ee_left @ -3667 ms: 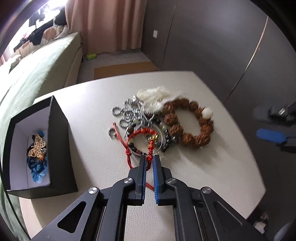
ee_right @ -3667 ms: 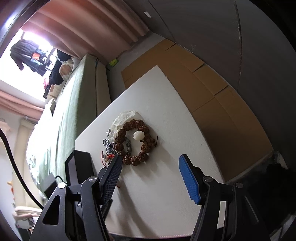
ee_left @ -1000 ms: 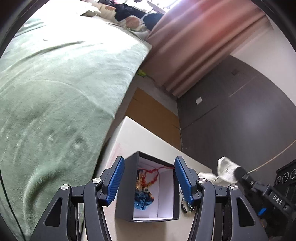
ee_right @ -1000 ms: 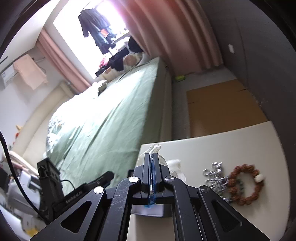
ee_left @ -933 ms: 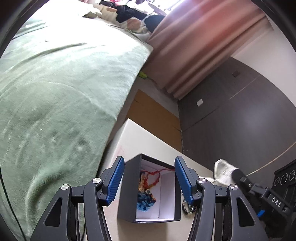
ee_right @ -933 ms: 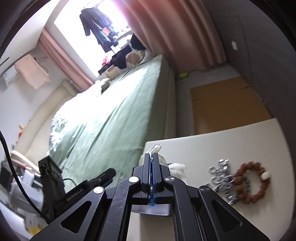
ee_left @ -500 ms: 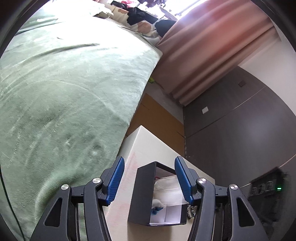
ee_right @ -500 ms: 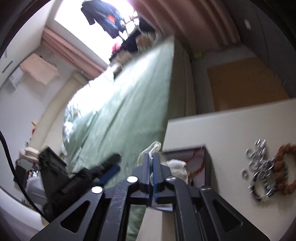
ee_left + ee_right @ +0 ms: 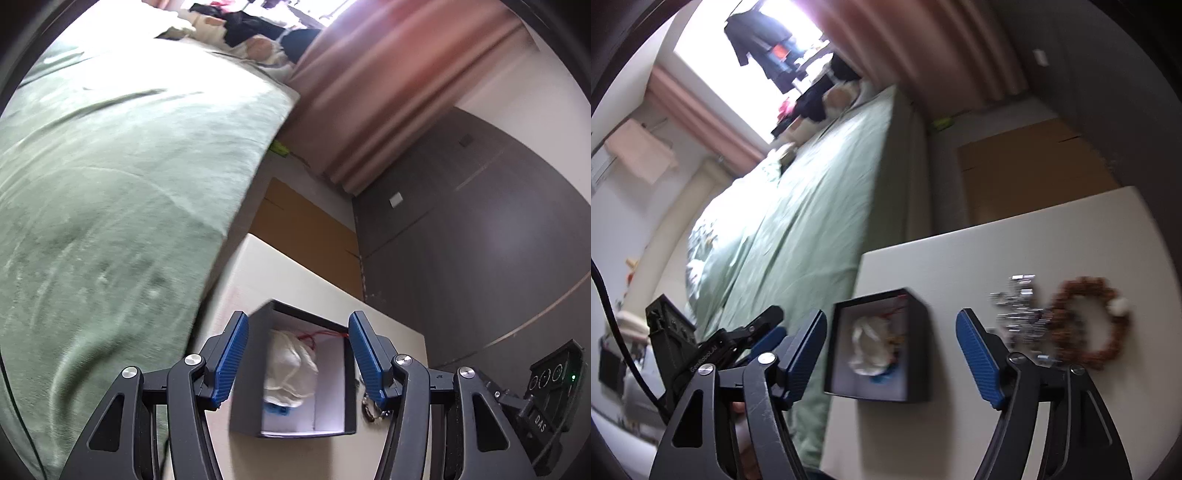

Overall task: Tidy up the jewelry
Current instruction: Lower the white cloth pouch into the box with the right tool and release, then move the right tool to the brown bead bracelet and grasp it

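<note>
Right wrist view: we see our right gripper (image 9: 892, 354), jaws just opened wide and empty, above the open black square box (image 9: 916, 314) holding a white pouch (image 9: 868, 347). Our left gripper (image 9: 293, 356) straddles that box (image 9: 243, 398), fingers apart, not visibly gripping. A brown bead bracelet (image 9: 1087, 325) lies on the white table (image 9: 997, 243).

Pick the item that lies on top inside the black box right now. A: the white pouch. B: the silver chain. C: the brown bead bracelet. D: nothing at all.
A: the white pouch sits in the black box, while the brown bead bracelet and silver chain lie out on the table.
</note>
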`<state>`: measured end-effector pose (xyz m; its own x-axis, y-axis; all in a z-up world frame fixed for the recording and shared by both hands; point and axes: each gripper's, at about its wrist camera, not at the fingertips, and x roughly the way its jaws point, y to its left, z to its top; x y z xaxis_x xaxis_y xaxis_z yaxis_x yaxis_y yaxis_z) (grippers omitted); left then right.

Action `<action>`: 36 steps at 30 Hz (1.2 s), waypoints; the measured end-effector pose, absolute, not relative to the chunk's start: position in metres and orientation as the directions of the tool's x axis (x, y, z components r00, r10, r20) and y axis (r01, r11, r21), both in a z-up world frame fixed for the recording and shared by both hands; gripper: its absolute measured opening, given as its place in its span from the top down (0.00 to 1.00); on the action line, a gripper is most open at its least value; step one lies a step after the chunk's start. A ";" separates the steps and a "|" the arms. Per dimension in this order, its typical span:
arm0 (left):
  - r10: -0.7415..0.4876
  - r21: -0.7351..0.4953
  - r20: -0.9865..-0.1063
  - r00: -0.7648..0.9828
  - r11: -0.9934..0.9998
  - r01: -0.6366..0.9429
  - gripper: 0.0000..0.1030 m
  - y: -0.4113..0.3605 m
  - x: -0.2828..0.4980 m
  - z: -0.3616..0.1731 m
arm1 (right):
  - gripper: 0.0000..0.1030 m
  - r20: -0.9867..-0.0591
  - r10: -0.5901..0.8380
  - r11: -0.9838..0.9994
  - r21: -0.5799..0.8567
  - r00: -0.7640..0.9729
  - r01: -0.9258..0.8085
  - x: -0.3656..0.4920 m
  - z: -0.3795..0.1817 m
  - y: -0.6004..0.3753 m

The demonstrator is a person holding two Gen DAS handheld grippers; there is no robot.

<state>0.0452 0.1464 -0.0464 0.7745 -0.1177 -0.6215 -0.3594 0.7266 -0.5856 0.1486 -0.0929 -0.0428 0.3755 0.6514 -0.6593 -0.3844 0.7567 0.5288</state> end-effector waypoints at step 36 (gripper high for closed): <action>-0.183 -0.306 -0.794 0.580 0.944 -0.121 0.59 -0.031 0.123 -0.060 | 0.26 -0.858 0.381 0.923 0.376 0.345 -0.083 0.184 -0.097 -0.234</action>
<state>0.1234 -0.0308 -0.0599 0.5796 -0.1833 -0.7940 -0.1205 0.9444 -0.3060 0.1839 -0.2340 -0.0971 0.3447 0.3808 -0.8580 -0.0829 0.9228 0.3763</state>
